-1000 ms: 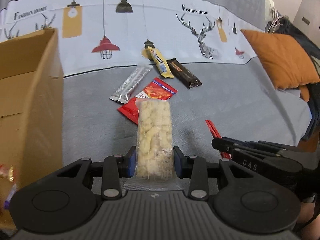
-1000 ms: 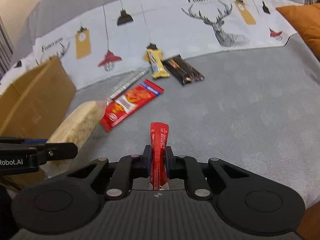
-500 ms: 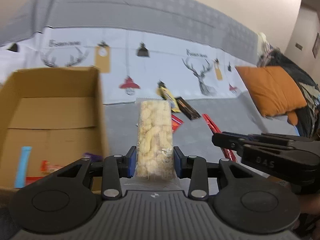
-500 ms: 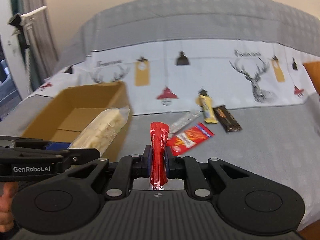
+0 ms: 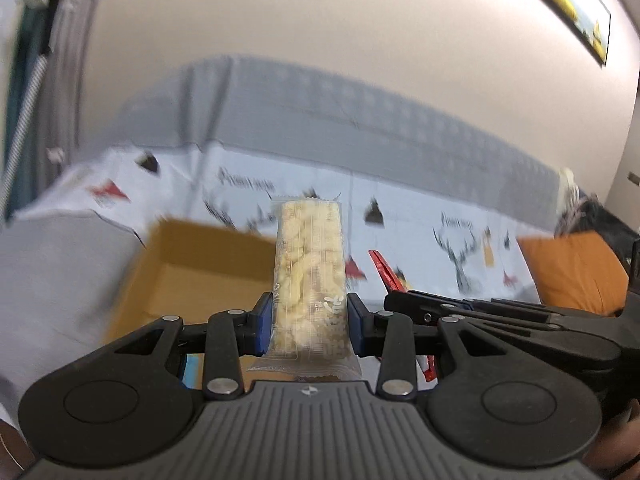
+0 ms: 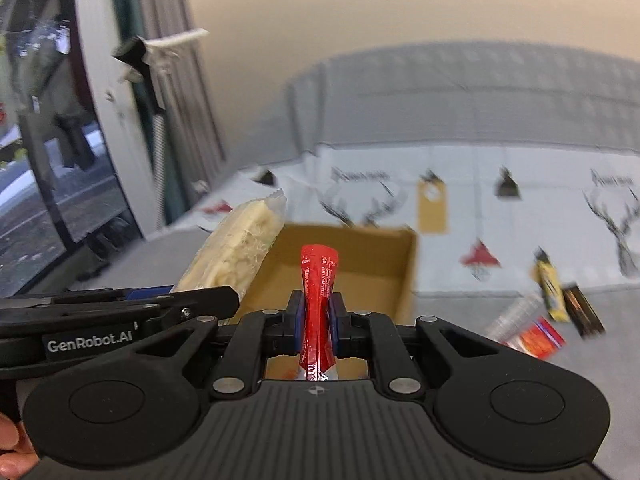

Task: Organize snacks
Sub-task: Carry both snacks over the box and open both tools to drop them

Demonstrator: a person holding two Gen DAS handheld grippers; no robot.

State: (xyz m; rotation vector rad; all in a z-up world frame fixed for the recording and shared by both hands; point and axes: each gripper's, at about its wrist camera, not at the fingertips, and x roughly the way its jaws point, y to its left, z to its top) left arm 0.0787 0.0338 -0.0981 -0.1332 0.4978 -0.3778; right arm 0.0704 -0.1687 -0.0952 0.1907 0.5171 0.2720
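My left gripper (image 5: 309, 326) is shut on a clear pack of pale puffed snack (image 5: 309, 264), held upright above the near side of an open cardboard box (image 5: 192, 276). My right gripper (image 6: 316, 326) is shut on a thin red snack stick (image 6: 318, 280), held over the same box (image 6: 376, 264). The right gripper and its red stick (image 5: 386, 274) show at the right of the left wrist view. The left gripper and its pale pack (image 6: 240, 248) show at the left of the right wrist view. Several snacks stay on the bed: a yellow bar (image 6: 552, 284), a dark bar (image 6: 582, 312), a red packet (image 6: 538, 338), a clear pack (image 6: 516, 312).
The box stands on a grey bed with a white printed sheet (image 6: 520, 208). An orange cushion (image 5: 572, 272) lies at the right. A window and curtain (image 6: 80, 140) are at the left. A blue item (image 5: 192, 368) lies inside the box.
Both grippers have risen and swung left toward the box, each still holding its snack. The views tilted up, showing wall and window, and the loose snacks slid to the right edge.
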